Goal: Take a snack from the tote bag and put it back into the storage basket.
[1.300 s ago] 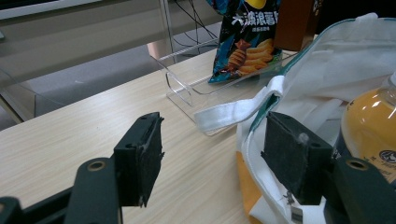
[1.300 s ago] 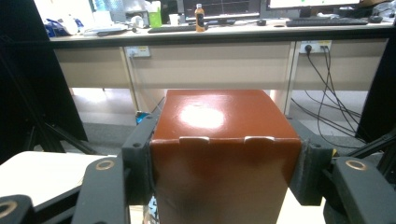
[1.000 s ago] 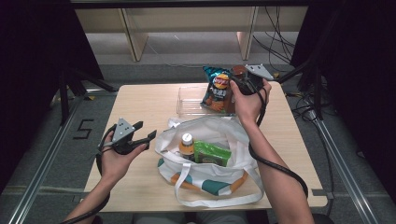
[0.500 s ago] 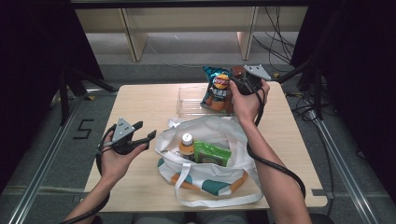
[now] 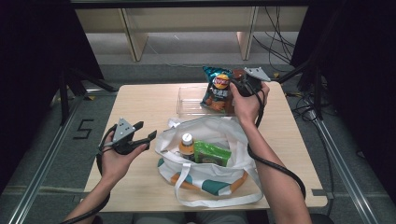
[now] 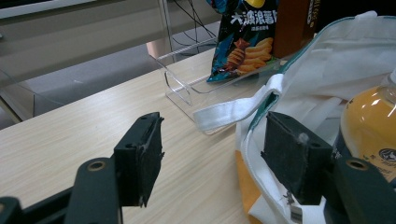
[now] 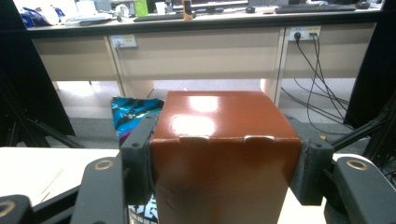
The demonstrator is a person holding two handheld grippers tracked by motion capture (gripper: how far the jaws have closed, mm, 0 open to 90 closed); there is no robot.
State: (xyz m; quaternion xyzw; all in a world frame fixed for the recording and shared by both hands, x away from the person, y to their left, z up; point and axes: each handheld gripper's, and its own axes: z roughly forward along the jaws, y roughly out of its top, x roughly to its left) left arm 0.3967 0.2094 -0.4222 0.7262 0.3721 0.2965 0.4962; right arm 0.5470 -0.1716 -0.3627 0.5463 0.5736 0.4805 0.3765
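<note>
Brown box [image 7: 224,154], glossy carton, tuck flap on top: held upright between the pads of my right gripper [image 5: 243,86], one jaw pressed on each side wall, the long axis standing roughly vertical. Location: over the far right part of the table [image 5: 149,100], at the right end of the clear tray [image 5: 189,100], just beside the chip bag [image 5: 217,88] that stands in that tray. Whether the box bottom rests on the tray or hangs just above it, I cannot tell. White tote bag [image 5: 210,135]: mouth open, nearer to me than the box, holding an orange drink bottle [image 5: 186,143] and a green packet [image 5: 211,153]. Left gripper [image 5: 140,136]: jaws wide, nothing between them, just beside the tote's left rim, with one white strap [image 6: 233,112] lying beyond the jaws. Key relation, as I judge it: box and tray lie straight ahead of the right gripper, the tote lies toward me and to the left; the right hand carries, the left is nearer the tote.
</note>
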